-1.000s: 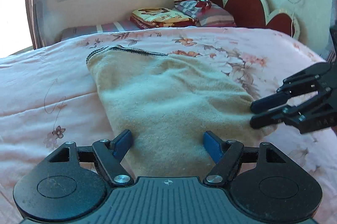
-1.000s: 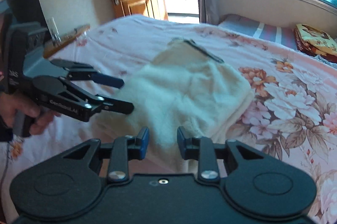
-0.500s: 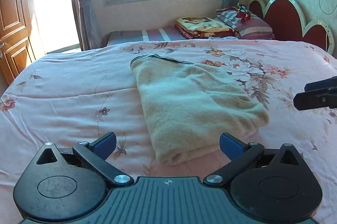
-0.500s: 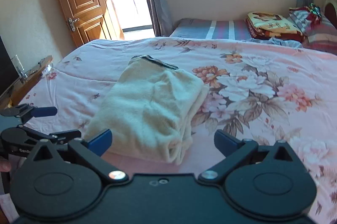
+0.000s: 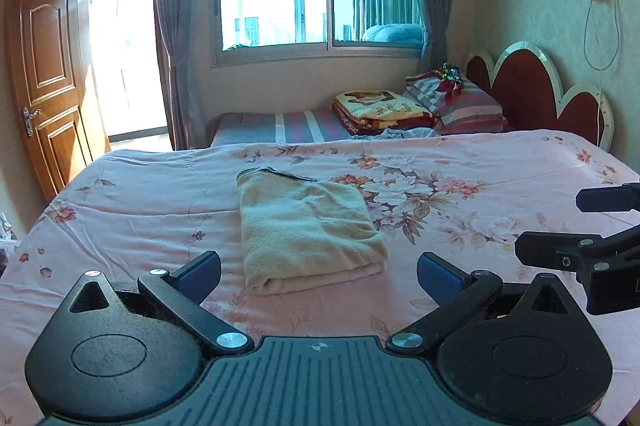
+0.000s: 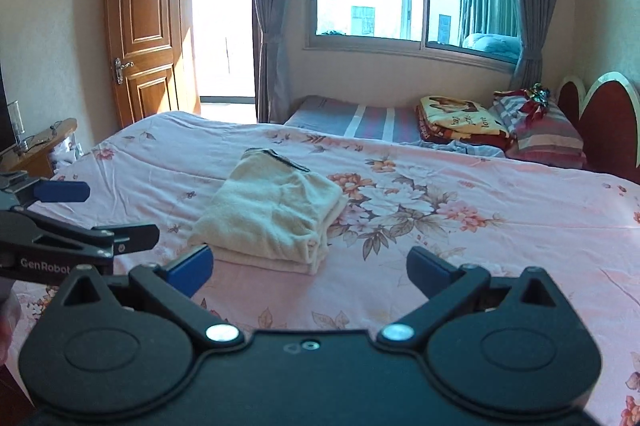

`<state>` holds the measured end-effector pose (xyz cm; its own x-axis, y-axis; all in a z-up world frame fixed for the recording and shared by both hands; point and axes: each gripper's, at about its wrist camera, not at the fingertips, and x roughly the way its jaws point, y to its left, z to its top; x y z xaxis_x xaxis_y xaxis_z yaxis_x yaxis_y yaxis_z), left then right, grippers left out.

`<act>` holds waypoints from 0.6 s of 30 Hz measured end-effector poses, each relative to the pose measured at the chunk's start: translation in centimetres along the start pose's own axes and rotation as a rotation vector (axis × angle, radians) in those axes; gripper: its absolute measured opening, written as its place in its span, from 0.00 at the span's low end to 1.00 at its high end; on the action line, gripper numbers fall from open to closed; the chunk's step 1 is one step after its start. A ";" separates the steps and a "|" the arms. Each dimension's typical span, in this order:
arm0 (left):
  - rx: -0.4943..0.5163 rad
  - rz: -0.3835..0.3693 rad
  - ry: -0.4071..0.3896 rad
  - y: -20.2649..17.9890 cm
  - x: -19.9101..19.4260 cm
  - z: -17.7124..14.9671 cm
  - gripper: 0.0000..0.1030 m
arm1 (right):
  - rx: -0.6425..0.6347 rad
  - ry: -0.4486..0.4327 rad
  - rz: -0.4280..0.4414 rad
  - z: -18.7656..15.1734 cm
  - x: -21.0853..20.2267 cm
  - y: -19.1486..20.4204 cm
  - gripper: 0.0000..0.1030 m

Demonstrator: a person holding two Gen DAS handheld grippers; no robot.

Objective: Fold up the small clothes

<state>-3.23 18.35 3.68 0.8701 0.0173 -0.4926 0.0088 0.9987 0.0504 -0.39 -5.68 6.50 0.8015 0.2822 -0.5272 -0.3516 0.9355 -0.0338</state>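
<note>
The cream terry garment (image 5: 308,232) lies folded into a thick, soft rectangle on the pink floral bedspread (image 5: 460,161), its nap fluffy and slightly rumpled, with a dark ribbed band (image 5: 280,174) along the far edge. Seen from the right, its near side shows stacked rounded layers of fold.

The left gripper (image 5: 319,272) hangs above the bed with its matte black arms spread as wide as they go; they have just been opening, and nothing sits between the blue rubbery pads (image 5: 202,272). The garment lies ahead of those fingers and clear of them, roughly centred between the two pads and a little toward the left one.

The right gripper (image 6: 310,268) is likewise splayed fully, its jaws just opened and empty, blue pads (image 6: 192,266) bare. The garment sits beyond its fingertips, nearer the left finger, not touched.

Each tool shows at the edge of the other's view, black hinged links with bright round rivets.

Beyond the fingers, past the garment, stand a scalloped red headboard (image 5: 532,93), striped pillows (image 5: 464,101), a folded printed blanket (image 5: 380,107), grey curtains (image 5: 176,37) and a panelled wooden door (image 5: 44,77).
</note>
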 end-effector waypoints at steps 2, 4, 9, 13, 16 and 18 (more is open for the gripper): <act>0.001 0.008 -0.021 -0.3 -2.6 -0.3 1.00 | 0.008 -0.025 0.018 -0.2 -2.2 0.3 0.99; -0.003 0.022 -0.042 -0.4 -5.2 -0.5 1.00 | 0.013 -0.034 0.026 -0.4 -4.1 0.8 0.99; -0.029 0.027 -0.074 -0.3 -9.6 -1.1 1.00 | 0.035 -0.059 -0.014 -1.4 -7.5 1.6 0.99; -0.017 0.028 -0.084 -0.6 -11.4 -1.6 1.00 | 0.040 -0.073 -0.049 -1.7 -9.0 2.1 0.99; -0.020 0.028 -0.092 -0.9 -12.3 -1.8 1.00 | 0.022 -0.092 -0.054 -2.0 -9.8 2.7 0.99; -0.019 0.025 -0.094 -0.9 -12.6 -1.8 1.00 | 0.010 -0.110 -0.056 -2.0 -10.4 3.0 0.99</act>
<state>-15.13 17.31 8.27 0.9122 0.0381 -0.4080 -0.0217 0.9988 0.0447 -10.76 -6.25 10.14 0.8681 0.2503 -0.4286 -0.3004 0.9524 -0.0523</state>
